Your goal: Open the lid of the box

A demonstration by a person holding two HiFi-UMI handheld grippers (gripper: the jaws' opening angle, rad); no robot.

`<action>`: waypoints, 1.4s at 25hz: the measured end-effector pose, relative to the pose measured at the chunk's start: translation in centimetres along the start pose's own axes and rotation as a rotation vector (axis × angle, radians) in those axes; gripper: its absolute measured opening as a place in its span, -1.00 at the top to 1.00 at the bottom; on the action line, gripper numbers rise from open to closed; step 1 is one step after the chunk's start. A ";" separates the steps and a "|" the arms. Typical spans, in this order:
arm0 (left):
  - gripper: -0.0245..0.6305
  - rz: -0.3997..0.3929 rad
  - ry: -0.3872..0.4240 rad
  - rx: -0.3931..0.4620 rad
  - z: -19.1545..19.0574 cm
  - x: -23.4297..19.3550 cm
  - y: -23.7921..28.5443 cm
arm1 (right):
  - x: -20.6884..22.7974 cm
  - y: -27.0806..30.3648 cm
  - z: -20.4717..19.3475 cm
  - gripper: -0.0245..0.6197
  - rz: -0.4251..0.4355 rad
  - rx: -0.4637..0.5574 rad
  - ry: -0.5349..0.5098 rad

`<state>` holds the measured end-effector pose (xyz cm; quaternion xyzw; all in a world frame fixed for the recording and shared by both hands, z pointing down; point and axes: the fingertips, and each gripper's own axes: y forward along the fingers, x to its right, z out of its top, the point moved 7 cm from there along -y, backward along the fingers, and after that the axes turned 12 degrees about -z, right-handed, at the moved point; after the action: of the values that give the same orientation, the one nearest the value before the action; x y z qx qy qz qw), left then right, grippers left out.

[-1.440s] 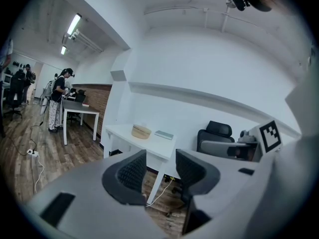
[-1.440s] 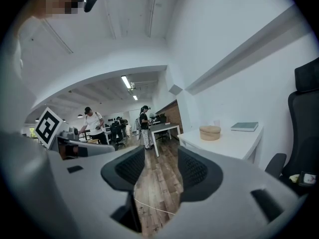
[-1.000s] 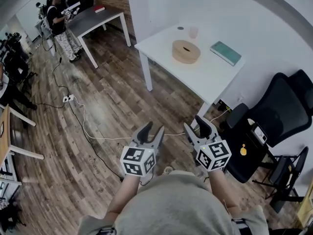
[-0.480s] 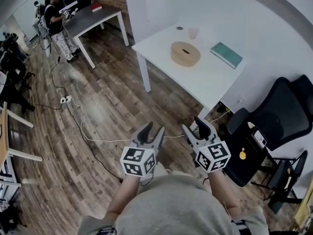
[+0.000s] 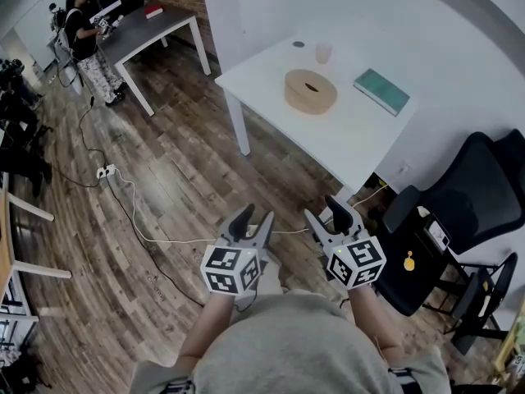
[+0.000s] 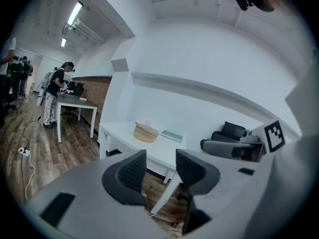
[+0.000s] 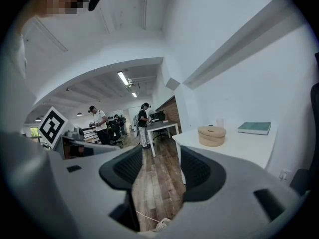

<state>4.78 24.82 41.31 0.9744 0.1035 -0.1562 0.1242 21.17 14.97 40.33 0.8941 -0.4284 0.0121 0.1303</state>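
A round tan box with a slotted lid (image 5: 310, 90) sits on a white table (image 5: 344, 138) well ahead of me; it also shows as the box (image 6: 146, 132) in the left gripper view and the box (image 7: 212, 135) in the right gripper view. My left gripper (image 5: 253, 221) and right gripper (image 5: 328, 212) hang side by side over the wooden floor, close to my body, far short of the table. The left gripper (image 6: 161, 167) stands open with nothing between its jaws. The right gripper (image 7: 160, 166) holds nothing and its jaws are opening.
On the table lie a teal book (image 5: 380, 90) and a small cup (image 5: 323, 53). A black office chair (image 5: 459, 199) stands at the right. A white cable with a power strip (image 5: 107, 171) runs across the floor. A person (image 5: 86, 43) stands by a grey table (image 5: 143, 27) at the far left.
The view has drifted a little toward the white table, and the distant person has shifted toward the upper left. Both grippers keep their places before me.
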 end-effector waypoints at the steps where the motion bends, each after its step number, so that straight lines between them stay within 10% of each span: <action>1: 0.40 -0.004 0.000 0.000 0.3 -0.7 0.5 | 0.2 0.8 0.2 0.19 -0.005 0.000 0.001; 35: 0.41 -0.247 0.040 -0.092 13.9 -24.5 21.5 | 5.8 29.2 8.1 0.19 -0.258 0.020 0.040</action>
<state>-16.74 -3.34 41.11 0.9504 0.2325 -0.1458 0.1466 1.64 -8.96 39.79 0.9425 -0.3073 0.0171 0.1304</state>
